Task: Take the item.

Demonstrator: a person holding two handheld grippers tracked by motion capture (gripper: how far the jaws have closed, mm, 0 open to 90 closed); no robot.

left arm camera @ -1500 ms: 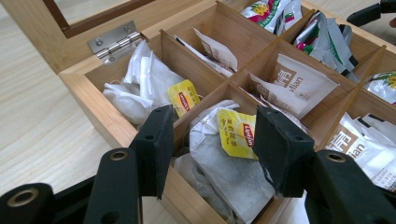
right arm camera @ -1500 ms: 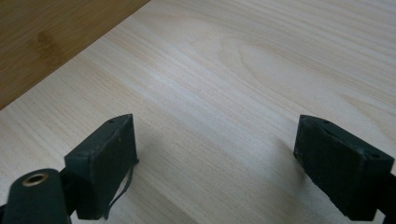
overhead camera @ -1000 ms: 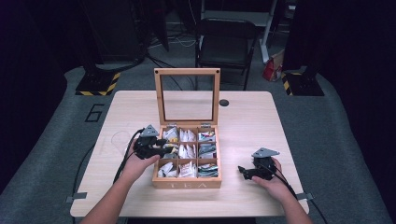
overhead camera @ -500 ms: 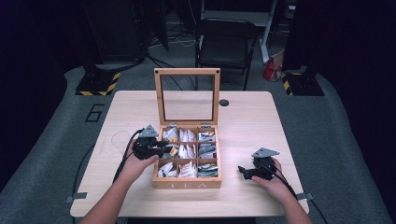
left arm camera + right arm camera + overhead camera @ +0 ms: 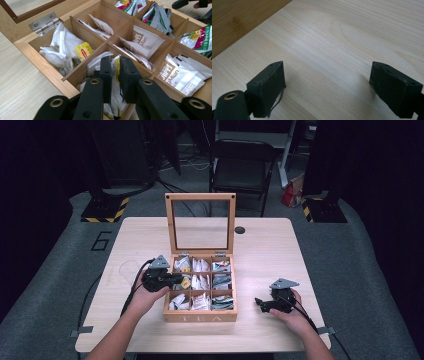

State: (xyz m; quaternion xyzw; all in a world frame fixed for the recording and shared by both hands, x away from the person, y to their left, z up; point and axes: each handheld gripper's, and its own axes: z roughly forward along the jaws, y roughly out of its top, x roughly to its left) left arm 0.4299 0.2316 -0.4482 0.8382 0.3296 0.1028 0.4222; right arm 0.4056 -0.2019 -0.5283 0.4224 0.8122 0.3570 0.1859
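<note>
Your left claw (image 5: 115, 75) is pinched on a tea bag (image 5: 117, 67) in the tea box (image 5: 200, 315); lift straight. Right claw (image 5: 327, 87) rests agape on worktop (image 5: 352, 32).

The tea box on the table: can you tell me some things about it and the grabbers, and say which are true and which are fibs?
1. The tea box has its lid standing open. True.
2. The left gripper is pinching a tea bag. True.
3. The right gripper is shut tight. False: its jaws stand wide apart over the bare table.
4. The box has four compartments. False: it has nine.
</note>
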